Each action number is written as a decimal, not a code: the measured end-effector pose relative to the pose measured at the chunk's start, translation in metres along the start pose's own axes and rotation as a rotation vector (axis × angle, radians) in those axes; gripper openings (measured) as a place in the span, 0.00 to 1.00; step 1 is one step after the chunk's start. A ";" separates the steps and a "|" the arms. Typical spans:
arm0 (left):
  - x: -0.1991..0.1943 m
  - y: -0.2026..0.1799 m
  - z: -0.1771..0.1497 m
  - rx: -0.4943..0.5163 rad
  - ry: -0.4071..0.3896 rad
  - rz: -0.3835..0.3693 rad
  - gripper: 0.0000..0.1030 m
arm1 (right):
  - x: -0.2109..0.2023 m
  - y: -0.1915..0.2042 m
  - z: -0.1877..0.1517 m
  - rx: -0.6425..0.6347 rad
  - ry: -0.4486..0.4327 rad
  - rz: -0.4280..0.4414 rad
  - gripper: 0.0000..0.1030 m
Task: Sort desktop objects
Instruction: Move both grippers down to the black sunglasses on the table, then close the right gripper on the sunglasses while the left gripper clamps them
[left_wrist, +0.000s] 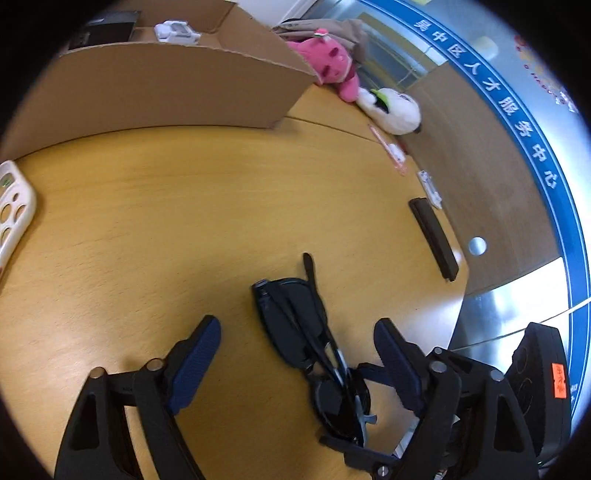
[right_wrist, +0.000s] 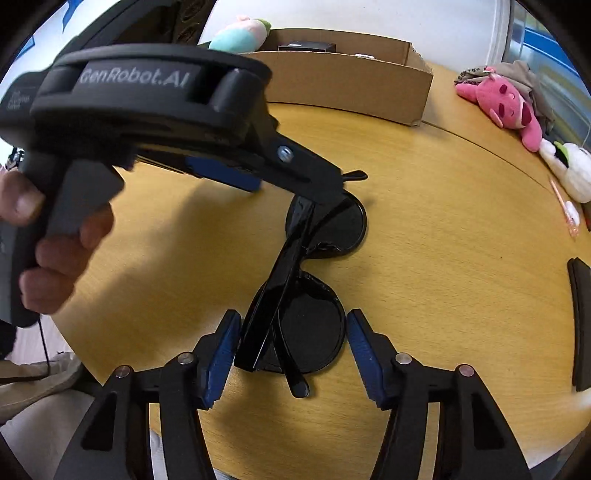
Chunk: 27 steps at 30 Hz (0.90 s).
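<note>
Sunglasses, glossy black with round dark lenses and folded arms, lie on the wooden tabletop; right gripper fingers straddle one lens, unclenched, left gripper likewise.

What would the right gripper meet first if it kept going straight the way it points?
Most likely the black sunglasses: the right gripper has its jaws astride the near lens and folded temples. Beneath them lies the wooden table. Depth is uncertain.
</note>
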<state>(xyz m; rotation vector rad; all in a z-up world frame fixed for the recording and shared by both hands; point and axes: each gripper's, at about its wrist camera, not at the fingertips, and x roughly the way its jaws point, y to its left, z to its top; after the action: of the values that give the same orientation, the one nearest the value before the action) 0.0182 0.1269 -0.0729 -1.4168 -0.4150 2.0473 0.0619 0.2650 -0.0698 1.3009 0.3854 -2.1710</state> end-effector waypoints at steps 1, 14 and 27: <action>0.002 0.000 -0.001 0.003 0.007 -0.015 0.56 | -0.001 0.000 -0.001 0.000 -0.004 0.008 0.62; -0.014 0.013 0.001 -0.041 -0.023 -0.018 0.34 | 0.001 0.009 0.007 0.000 -0.024 0.103 0.62; -0.062 0.017 0.025 -0.064 -0.108 -0.011 0.29 | -0.010 0.030 0.034 -0.017 -0.088 0.159 0.61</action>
<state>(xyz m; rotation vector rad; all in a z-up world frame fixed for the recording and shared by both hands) 0.0051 0.0759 -0.0278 -1.3417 -0.5365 2.1256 0.0594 0.2271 -0.0437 1.1807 0.2562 -2.0788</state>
